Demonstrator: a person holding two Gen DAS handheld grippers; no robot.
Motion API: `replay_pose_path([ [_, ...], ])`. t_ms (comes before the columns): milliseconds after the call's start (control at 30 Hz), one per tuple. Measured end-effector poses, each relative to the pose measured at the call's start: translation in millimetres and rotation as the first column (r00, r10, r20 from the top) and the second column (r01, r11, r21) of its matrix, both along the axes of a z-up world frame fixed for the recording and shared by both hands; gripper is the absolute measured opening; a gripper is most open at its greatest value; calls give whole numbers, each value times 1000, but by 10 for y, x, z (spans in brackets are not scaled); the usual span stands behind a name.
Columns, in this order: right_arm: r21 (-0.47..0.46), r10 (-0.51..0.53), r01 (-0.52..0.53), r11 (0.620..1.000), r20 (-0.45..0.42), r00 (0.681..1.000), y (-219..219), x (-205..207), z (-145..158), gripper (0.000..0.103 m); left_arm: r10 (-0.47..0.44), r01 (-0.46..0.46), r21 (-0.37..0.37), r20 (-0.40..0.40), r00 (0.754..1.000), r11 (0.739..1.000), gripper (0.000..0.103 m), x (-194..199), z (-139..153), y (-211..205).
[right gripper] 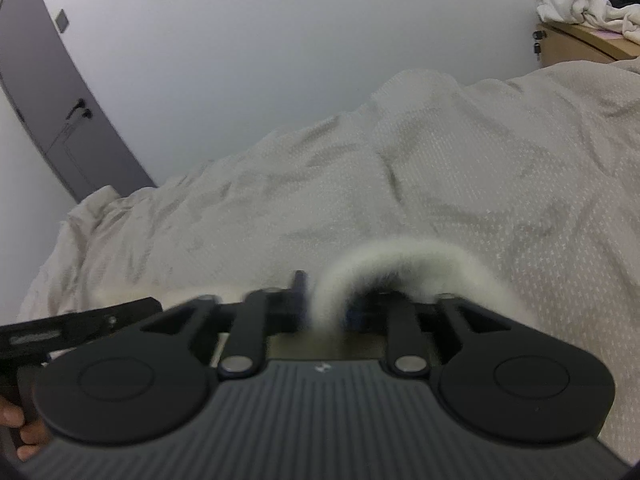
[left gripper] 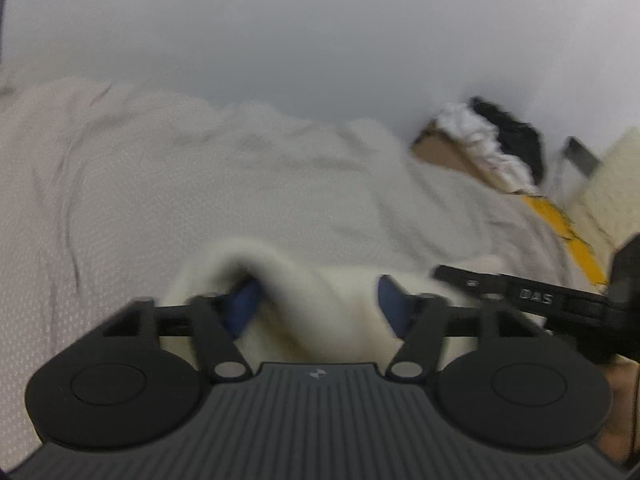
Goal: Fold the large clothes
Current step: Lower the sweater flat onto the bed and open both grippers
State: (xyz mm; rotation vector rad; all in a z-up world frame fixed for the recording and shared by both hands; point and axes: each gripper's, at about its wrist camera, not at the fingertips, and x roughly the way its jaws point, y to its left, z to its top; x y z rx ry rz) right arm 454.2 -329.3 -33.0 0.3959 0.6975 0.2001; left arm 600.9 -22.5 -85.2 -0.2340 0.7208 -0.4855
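Note:
A white fluffy garment (left gripper: 316, 292) lies bunched just in front of both grippers on a bed covered with a pale textured sheet (left gripper: 180, 184). In the left wrist view my left gripper (left gripper: 318, 304) has its blue-padded fingers (left gripper: 394, 304) spread, with a fold of the garment between them. In the right wrist view my right gripper (right gripper: 336, 304) stands over a curled fold of the same garment (right gripper: 408, 260), which arches over its fingers. The fingers are blurred and partly hidden by the fold. The right gripper's body (left gripper: 560, 300) shows at the right of the left wrist view.
A wooden cabinet (right gripper: 576, 42) with white and black clothes piled on it stands past the bed at the right. A grey door (right gripper: 60, 112) is at the far left. A plain wall runs behind the bed. A yellow item (left gripper: 560, 224) lies at the bed's right edge.

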Motion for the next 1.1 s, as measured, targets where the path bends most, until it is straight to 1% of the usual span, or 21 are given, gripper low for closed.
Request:
replay_pose_path([
  [33, 4, 3, -4, 1000, 13, 1000, 34, 43, -29, 58, -6, 6, 25, 34, 999, 1000, 72, -90, 87, -28],
  [67, 3, 2, -2, 1000, 27, 1000, 65, 80, -38, 62, -5, 3, 46, 51, 999, 999, 72, -200, 193, -59],
  [100, 4, 1, -1, 1000, 38, 999, 71, 42, -26, 64, 0, -3, 47, 60, 998, 999, 72, -293, 261, -62],
  [167, 8, 0, 0, 1000, 53, 999, 77, -155, 110, 64, 0, -1, 25, 66, 998, 1000, 72, -495, 426, -69],
  [267, -7, 1, -1, 1000, 88, 996, 86, -488, 304, 64, 9, -13, 46, 99, 995, 999, 72, -921, 672, -77],
  [367, -31, 10, -6, 999, 118, 993, 112, -927, 532, 64, 21, -26, 41, 126, 992, 999, 72, -1484, 863, -33],
  [467, -47, 22, -15, 999, 157, 987, 152, -1389, 690, 64, 41, -45, 29, 128, 991, 999, 72, -2083, 964, 74],
  [567, -56, 30, -20, 998, 189, 982, 234, -1924, 866, 64, 48, -56, 41, 161, 986, 998, 72, -2663, 1078, 126],
  [633, -71, 39, -24, 997, 213, 976, 280, -2249, 951, 64, 59, -65, 32, 163, 985, 997, 72, -3004, 1146, 165],
  [767, -103, 57, -33, 994, 232, 971, 372, -2793, 1061, 64, 64, -74, 45, 193, 979, 996, 72, -3654, 1258, 231],
  [867, -99, 65, -42, 994, 242, 968, 412, -3137, 1107, 64, 72, -82, 41, 193, 979, 996, 72, -4061, 1278, 290],
  [967, -102, 64, -40, 994, 246, 967, 441, -3417, 1102, 65, 89, -101, 52, 198, 976, 994, 72, -4389, 1236, 344],
  [1033, -104, 70, -45, 994, 244, 967, 458, -3572, 1054, 65, 100, -110, 47, 191, 977, 993, 72, -4562, 1183, 396],
  [1100, -105, 73, -49, 993, 241, 968, 487, -3700, 998, 65, 110, -124, 61, 194, 975, 990, 72, -4729, 1105, 425],
])
